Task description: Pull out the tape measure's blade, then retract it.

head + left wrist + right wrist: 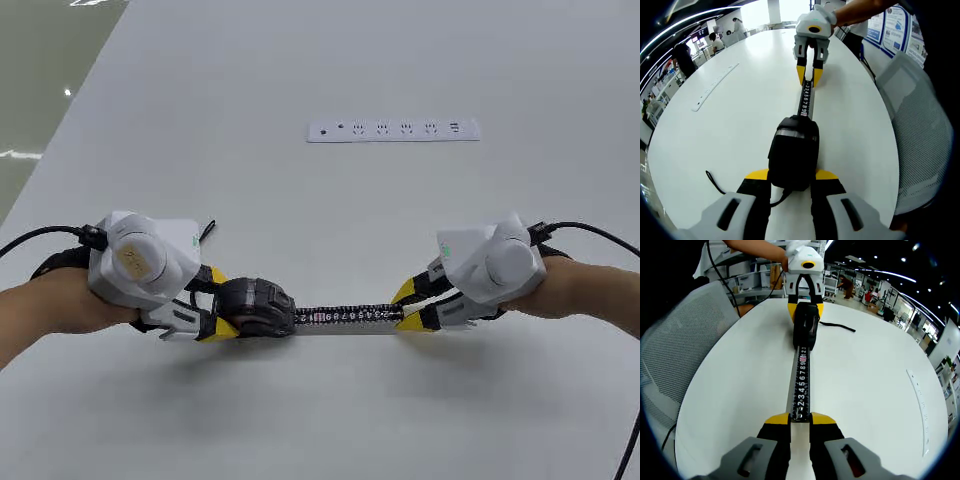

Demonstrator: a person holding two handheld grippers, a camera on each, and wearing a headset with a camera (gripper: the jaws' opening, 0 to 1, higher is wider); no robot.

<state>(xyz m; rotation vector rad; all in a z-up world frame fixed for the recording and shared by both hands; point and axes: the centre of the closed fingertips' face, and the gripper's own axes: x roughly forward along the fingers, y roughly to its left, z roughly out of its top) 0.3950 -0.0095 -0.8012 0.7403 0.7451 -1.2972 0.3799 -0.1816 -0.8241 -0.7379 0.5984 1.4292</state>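
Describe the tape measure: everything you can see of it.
The tape measure's case is black and chunky, plastic by its look, resting on the white table and clamped by the left gripper. Its blade is drawn out a short way, straight, dark with light numerals and a red mark near the case; the right gripper pinches its end. A thin black cord trails from the case.

We can't see the blade (345, 316) tip: it's buried between the right claw (405, 308) jaws. The left claw (220, 303) covers the tape measure (258, 306) case's rear. Markings on the socket strip (393, 130), toward the table's far edge, are too small to read. The cable (630, 445) is cut off at the picture's bottom right.
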